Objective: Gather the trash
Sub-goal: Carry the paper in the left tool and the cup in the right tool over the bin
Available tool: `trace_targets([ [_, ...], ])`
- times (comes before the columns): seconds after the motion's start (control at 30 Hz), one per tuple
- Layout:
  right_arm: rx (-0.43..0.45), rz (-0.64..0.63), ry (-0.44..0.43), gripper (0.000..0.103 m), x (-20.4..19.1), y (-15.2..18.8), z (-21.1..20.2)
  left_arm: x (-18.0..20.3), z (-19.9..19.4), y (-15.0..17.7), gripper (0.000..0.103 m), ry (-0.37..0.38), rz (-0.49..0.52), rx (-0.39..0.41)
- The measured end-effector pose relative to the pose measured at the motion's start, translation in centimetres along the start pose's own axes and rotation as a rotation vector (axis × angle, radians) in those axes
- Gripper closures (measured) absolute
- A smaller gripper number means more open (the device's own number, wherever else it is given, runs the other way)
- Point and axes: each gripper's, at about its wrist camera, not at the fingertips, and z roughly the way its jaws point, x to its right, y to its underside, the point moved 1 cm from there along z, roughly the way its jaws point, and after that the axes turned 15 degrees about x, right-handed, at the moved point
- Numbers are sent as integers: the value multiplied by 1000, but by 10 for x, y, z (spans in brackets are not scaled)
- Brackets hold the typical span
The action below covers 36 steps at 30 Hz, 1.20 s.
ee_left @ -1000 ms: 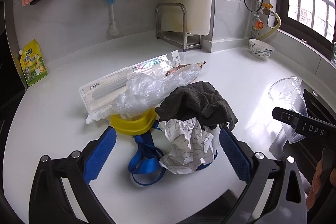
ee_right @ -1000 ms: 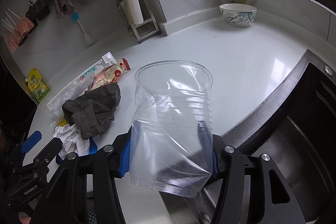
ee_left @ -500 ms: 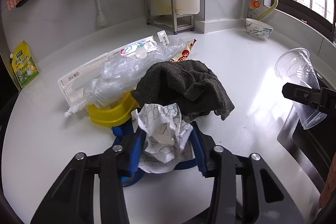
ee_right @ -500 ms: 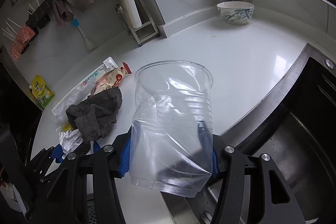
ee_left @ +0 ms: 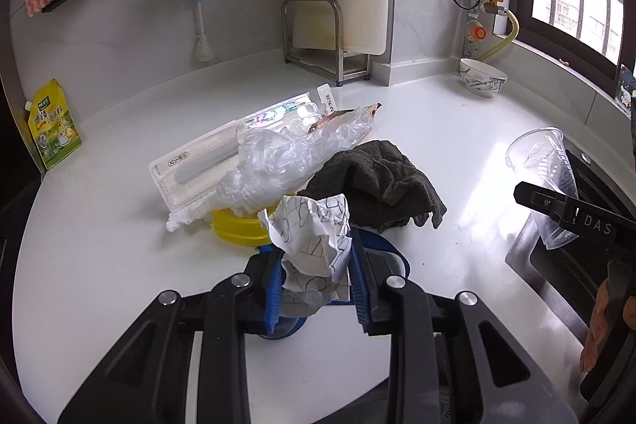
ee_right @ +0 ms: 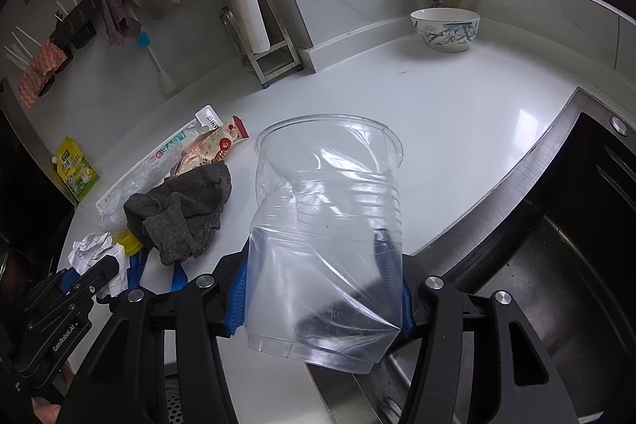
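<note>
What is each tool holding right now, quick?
Left tool: jaws have just been closing, now shut on the crumpled white printed paper.
Right tool: shut on the crushed clear plastic cup.

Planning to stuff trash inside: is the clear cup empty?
Empty: the clear cup shows only its own dented walls and the right gripper's fingers behind.

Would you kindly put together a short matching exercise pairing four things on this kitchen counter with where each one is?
Things:
1 crumpled paper
2 clear plastic cup
3 patterned bowl
4 green pouch

Places:
A by the wall near the window
B between the left gripper's blue pads
C against the wall at the counter's far left
D in the right gripper

Pairs: 1-B, 2-D, 3-A, 4-C
</note>
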Motion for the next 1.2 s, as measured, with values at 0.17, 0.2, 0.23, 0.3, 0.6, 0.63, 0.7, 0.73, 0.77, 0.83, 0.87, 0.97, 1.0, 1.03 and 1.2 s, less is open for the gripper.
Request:
trace_targets([
  [0.17,62,-28,12,48,-15,1,-28,-20,-31,-7,74,0,1,28],
  [0.2,73,-24,13,48,-17,3,-37,-24,-38,-8,74,0,2,36],
  [0.23,82,-15,10,48,-19,6,-47,-28,-46,-9,74,1,0,42],
  [0.3,94,1,3,48,-25,13,-65,-35,-61,-7,74,5,-1,49],
  [0.6,116,57,11,48,-63,68,-137,-42,-111,34,74,77,43,23],
  [0.63,109,60,13,48,-68,76,-142,-41,-115,40,74,85,49,20],
  [0.7,90,58,24,48,-79,94,-151,-42,-122,53,73,97,62,16],
  [0.73,79,60,28,48,-84,103,-154,-42,-127,60,73,101,67,13],
  [0.77,69,62,31,48,-89,113,-158,-42,-129,67,73,108,69,7],
  [0.83,51,51,49,48,-99,133,-164,-44,-134,79,73,127,62,-8],
  [0.87,38,43,59,48,-103,142,-166,-45,-135,86,73,137,60,-17],
  [0.97,-8,38,67,48,-112,166,-169,-43,-136,105,72,149,83,-52],
  [1.0,-23,40,69,48,-114,173,-170,-42,-135,111,71,157,91,-71],
  [1.03,-38,41,73,48,-115,181,-170,-40,-134,117,71,166,91,-88],
  [1.2,-85,49,102,48,-113,207,-171,-37,-132,136,70,203,91,-135],
])
